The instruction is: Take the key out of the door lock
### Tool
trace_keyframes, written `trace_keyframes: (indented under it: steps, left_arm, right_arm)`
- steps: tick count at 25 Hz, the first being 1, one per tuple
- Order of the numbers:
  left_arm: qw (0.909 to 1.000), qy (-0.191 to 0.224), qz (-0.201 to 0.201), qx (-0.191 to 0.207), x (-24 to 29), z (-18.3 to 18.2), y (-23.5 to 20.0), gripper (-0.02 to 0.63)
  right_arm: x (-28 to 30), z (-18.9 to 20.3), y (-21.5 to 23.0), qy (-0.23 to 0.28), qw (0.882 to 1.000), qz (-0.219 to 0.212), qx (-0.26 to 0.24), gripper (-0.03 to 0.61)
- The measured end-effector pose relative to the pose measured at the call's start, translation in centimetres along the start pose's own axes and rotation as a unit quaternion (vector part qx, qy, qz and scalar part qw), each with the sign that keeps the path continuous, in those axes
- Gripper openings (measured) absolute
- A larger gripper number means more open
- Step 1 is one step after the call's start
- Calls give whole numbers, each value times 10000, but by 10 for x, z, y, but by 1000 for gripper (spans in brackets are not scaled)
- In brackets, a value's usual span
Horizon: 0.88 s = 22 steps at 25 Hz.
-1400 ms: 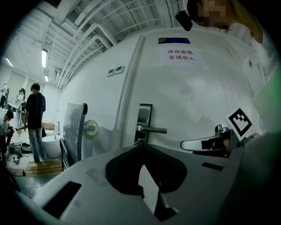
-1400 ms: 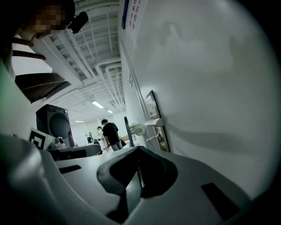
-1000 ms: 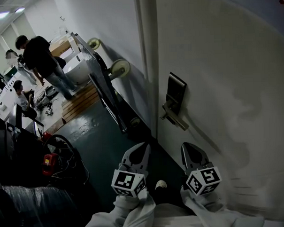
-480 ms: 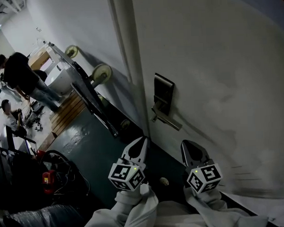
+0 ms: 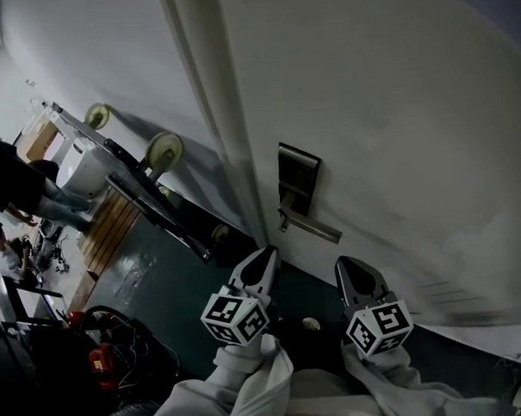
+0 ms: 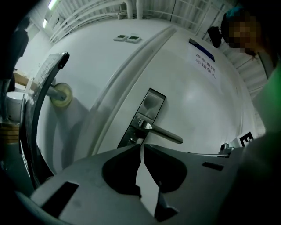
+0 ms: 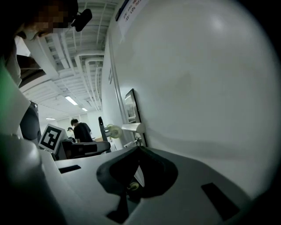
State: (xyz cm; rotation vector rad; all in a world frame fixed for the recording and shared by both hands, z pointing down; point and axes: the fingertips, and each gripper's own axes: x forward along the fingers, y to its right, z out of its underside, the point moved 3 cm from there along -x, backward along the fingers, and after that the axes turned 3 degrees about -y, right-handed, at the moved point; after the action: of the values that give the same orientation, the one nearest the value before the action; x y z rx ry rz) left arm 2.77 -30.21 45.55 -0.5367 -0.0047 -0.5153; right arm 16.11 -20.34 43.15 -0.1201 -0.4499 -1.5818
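Right gripper view: key (image 7: 137, 141) seemingly juts straight out of door (image 7: 197, 88); left tool (image 6: 141, 146), right tool (image 7: 138, 148) clenched empty.

We can read no word or number here. High on the door (image 6: 206, 110), to the right of the lock plate (image 6: 147, 114), hangs a notice (image 6: 204, 62) with a blue top band; its print is too small for us to make out. The cubes of the left gripper (image 5: 264, 254) and right gripper (image 5: 347, 266) bear black-and-white square markers, patterns without letters.
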Motion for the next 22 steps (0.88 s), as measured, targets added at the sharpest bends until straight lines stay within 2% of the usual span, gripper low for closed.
trace_keyframes:
  steps: [4, 8, 12, 17, 18, 19, 20, 22]
  left_arm:
    - [9996, -87, 142, -247, 6, 3, -10, 15]
    - [9965, -115, 271, -782, 14, 11, -20, 15]
    - [9897, -113, 435, -1363, 24, 17, -29, 15]
    - [9681, 31, 799, -2375, 35, 23, -33, 19]
    - [9632, 31, 861, -2547, 38, 25, -33, 44]
    - [9575, 31, 932, -2729, 40, 27, -33, 114]
    - [9509, 45, 999, -2928, 43, 28, -33, 146]
    - [9361, 128, 1086, -3344, 49, 28, -35, 146]
  right_arm:
    - [2, 4, -3, -46, 9997, 212, 60, 52]
    - [1, 6, -2, -103, 9990, 434, 68, 52]
    - [-1, 8, -1, -137, 9977, 665, 57, 52]
    - [-6, 11, 2, -200, 9956, 912, 20, 52]
    - [-8, 12, 2, -206, 9952, 956, 13, 52]
    - [-9, 12, 3, -211, 9948, 998, 7, 52]
    - [-10, 12, 3, -218, 9944, 1037, 0, 52]
    - [-12, 12, 3, -239, 9936, 1104, -21, 52]
